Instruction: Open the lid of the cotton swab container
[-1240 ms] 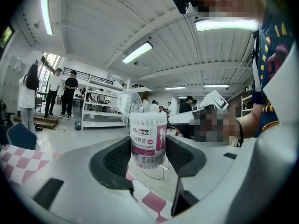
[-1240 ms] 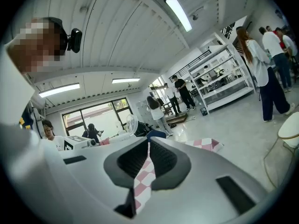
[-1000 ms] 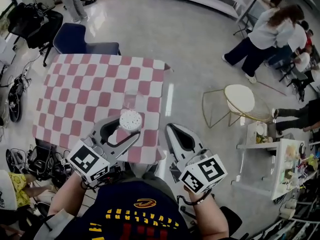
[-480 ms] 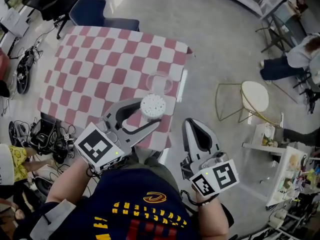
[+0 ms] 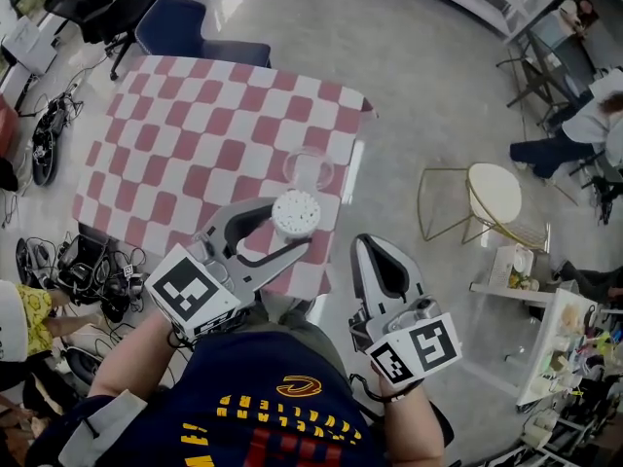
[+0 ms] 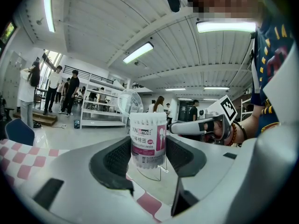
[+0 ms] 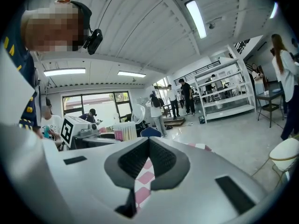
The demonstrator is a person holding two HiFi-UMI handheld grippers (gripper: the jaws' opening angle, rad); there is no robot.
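The left tongs (image 5: 290,227) reach out nearly level over the near right edge of the red-and-white checked surface (image 5: 175,154). Their jaws stand wide, with the ribbed pads pressing on either side of the cotton swab container (image 6: 148,141). This looks like a bracing grip: clamping the round tub by its pink-labelled wall keeps it upright and stops it turning or sliding while the top is worked. The tub sits squarely between the pads, well forward in the jaws, with its open mouth and the white swab tips rising above them. I cannot tell whether its base rests on the surface or hangs just over it.

The clear lid (image 6: 129,101) stands tipped up and back at the far rim of the tub, away from the person. It appears to be attached at that edge and leaves the swabs uncovered, so the opening seems to be done already.

Farther right, the right tongs (image 7: 148,143) are pinched fully together with nothing between the pads. They sit off the corner of the surface, close to the person's body and well apart from the tub, which shows only at the left in their own view. Held clear like this, they are probably just parked out of the way.
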